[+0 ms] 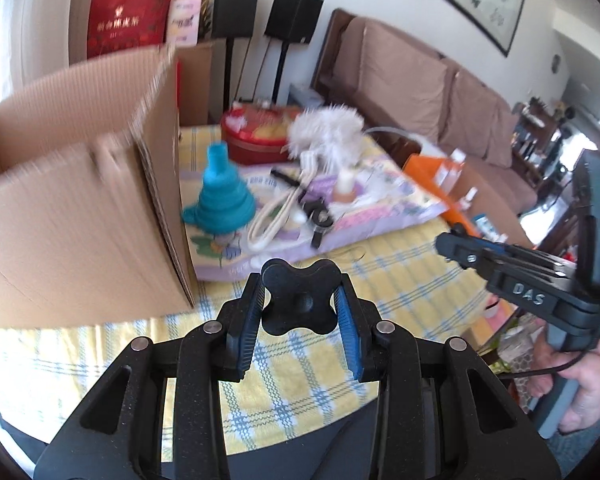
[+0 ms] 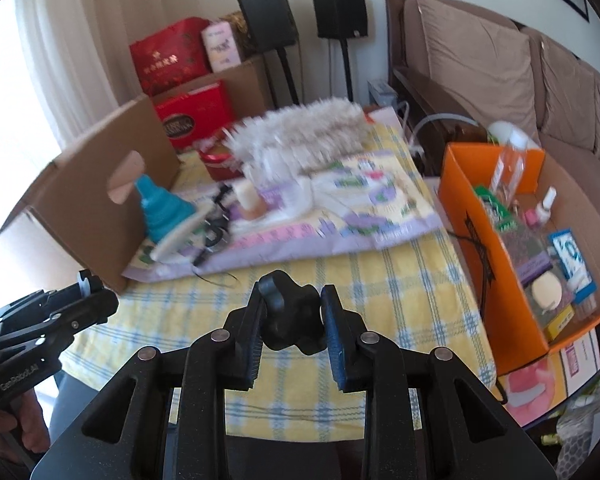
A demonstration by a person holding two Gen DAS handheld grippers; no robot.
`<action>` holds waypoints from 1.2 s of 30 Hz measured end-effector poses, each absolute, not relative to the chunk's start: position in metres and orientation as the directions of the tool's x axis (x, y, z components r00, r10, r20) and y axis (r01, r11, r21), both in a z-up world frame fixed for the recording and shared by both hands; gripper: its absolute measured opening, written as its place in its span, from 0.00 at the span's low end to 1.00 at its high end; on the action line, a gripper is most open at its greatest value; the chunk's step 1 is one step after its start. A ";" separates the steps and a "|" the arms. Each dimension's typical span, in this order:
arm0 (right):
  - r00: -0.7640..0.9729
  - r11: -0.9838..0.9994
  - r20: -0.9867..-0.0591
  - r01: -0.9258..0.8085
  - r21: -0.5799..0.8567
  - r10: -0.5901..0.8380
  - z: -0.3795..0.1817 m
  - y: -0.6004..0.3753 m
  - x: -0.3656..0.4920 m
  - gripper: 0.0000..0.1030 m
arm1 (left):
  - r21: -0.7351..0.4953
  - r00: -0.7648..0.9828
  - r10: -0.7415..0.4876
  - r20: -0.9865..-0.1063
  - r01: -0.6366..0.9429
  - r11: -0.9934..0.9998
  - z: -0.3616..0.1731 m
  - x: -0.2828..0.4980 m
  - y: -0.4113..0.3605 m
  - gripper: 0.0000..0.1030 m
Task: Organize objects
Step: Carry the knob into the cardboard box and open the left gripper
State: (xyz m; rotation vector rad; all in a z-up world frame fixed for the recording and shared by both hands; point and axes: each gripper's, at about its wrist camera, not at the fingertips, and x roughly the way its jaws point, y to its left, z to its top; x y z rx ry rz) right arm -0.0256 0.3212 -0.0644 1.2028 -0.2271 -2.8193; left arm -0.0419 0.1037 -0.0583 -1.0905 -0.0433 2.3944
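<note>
Two black four-lobed knobs in play, one per gripper. Left gripper has its blue pads pressed on opposite sides of a black knob; the knob faces the camera flat-on, centre hole visible, no real long axis, lobes at the diagonals. Right gripper is likewise clamped, jaws narrow, on a second black knob; that one is tilted, its face turned left and up, so it shows edge and lobes. Both are matte black plastic, cross-shaped with rounded lobes.

Both knobs sit above the yellow checked cloth, clear of it.

Count elsewhere: one teal collapsible funnel, upright, spout up, on the lilac mat; one white fluffy duster, blurred; one brown cardboard box on the left; one orange box on the right, holding small bottles and packets.
</note>
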 end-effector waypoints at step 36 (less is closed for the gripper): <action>-0.655 -0.887 -0.609 0.407 0.215 -0.448 0.036 0.145 -0.113 0.26 | -0.254 -0.576 0.395 -0.715 -0.313 -0.915 -0.008 -0.133 -0.003 0.32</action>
